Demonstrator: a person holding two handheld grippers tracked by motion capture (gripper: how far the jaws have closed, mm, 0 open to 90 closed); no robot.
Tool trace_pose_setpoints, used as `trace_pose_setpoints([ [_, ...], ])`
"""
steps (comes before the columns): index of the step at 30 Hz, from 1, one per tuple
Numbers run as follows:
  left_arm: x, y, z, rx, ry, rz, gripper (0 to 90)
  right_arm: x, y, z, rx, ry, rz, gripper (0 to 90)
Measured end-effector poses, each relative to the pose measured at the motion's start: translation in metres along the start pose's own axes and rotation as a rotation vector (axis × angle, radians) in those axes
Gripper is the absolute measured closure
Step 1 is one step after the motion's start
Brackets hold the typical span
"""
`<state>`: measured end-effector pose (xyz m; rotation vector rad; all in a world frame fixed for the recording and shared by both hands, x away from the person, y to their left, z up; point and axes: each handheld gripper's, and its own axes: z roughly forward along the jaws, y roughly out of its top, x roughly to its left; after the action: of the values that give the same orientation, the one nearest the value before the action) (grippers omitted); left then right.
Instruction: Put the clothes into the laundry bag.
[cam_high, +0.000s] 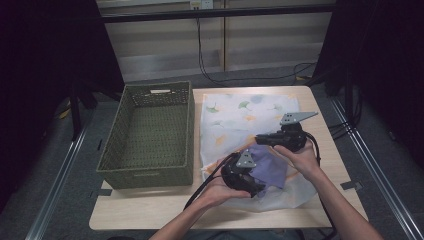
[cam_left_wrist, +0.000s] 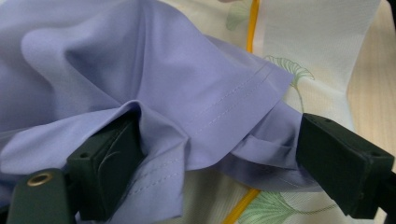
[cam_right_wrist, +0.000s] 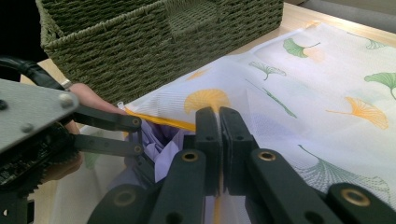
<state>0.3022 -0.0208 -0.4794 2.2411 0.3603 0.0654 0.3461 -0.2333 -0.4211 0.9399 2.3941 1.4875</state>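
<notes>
Softly rumpled, the lilac garment (cam_left_wrist: 154, 79) shows stitched hems.

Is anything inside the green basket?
Empty. The green basket shows only its bare woven bottom in the high view; the purple cloth lies outside.

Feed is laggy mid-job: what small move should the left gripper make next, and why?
Probably close the left gripper on the purple garment: its jaws stand open around a hemmed fold, while the right gripper, shut, pinches the mesh laundry bag at its orange zipper.
</notes>
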Motion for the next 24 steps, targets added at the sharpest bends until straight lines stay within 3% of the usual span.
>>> trace_pose_setpoints([
  [3, -0.002, 0.004, -0.003, -0.024, -0.037, -0.029, 11.8, 0.0, 0.0, 0.001, 0.0, 0.0, -0.001, 87.4],
  [6, -0.008, 0.008, -0.006, -0.054, -0.055, -0.027, 11.1, -0.001, 0.0, 0.0, -0.001, -0.002, 0.001, 87.4],
  [12, -0.014, 0.001, 0.004, 0.006, -0.066, 0.016, 7.4, 0.0, 0.0, 0.0, 0.0, -0.003, 0.001, 87.3],
  [18, -0.011, -0.006, 0.013, 0.055, -0.01, 0.038, 15.6, 0.0, -0.001, 0.001, 0.002, 0.003, 0.0, 87.4],
  [22, -0.01, -0.014, 0.02, 0.047, 0.023, 0.033, 18.8, 0.001, 0.0, 0.001, 0.003, 0.009, -0.003, 87.5],
  [24, -0.009, -0.013, 0.018, 0.049, 0.048, 0.036, 27.0, 0.001, 0.0, 0.001, 0.003, 0.006, -0.002, 87.5],
])
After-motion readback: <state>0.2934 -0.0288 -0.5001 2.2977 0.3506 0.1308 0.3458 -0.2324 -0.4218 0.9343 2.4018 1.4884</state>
